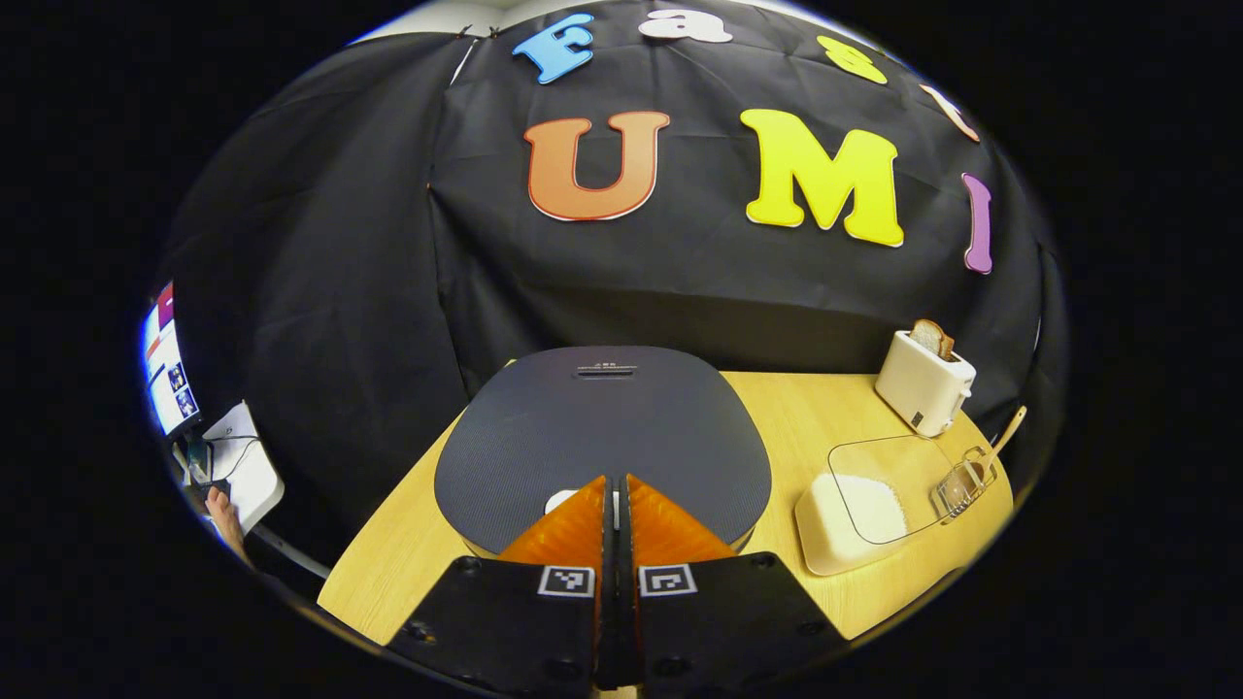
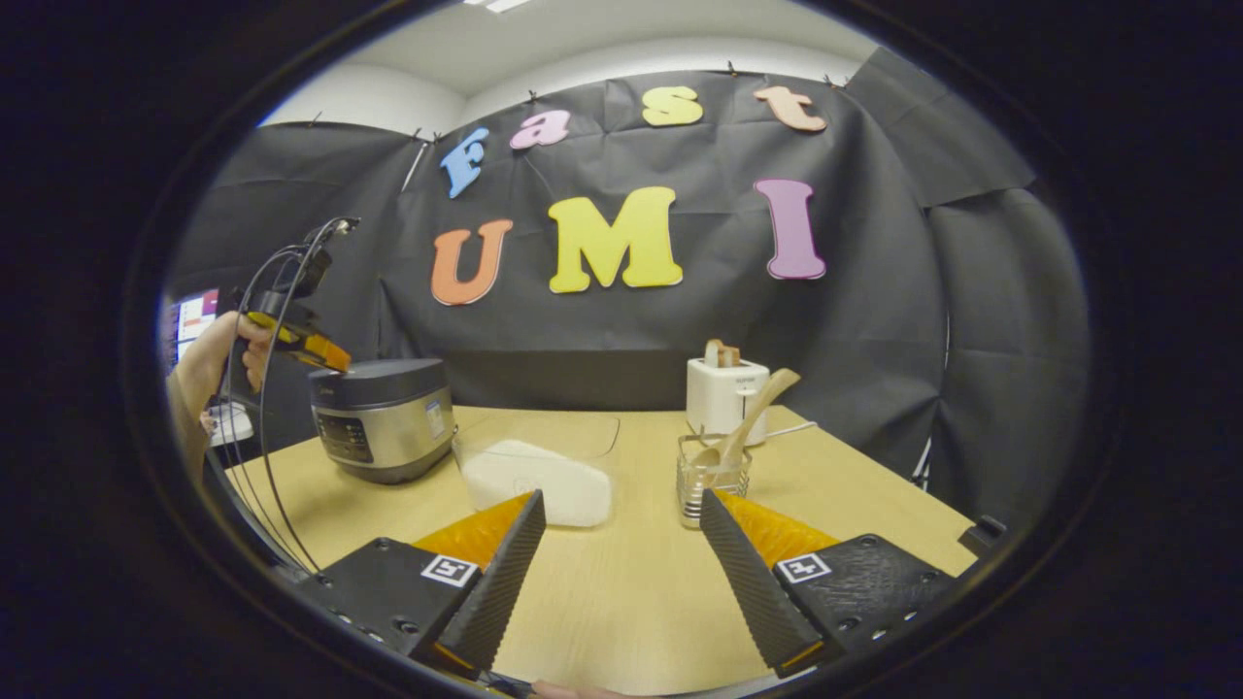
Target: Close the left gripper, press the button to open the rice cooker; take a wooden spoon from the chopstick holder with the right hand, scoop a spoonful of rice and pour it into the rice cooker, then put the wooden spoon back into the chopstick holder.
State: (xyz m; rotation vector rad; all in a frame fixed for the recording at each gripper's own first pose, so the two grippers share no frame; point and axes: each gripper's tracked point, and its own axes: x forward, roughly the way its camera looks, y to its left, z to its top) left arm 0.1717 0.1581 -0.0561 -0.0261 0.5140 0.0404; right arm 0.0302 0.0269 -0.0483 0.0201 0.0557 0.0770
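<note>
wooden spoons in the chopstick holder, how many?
1. One wooden spoon leans in the chopstick holder, bowl down, handle pointing up and to the right, in front of the toaster. A second one tucked behind it can't be ruled out.

L cam close above cooker lid (image 1: 602, 427); R cam farther, maybe table-edge.

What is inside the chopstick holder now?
A wooden spoon stands tilted inside the chopstick holder; its handle leans out over the rim. Whether anything else lies at the bottom cannot be told.
</note>
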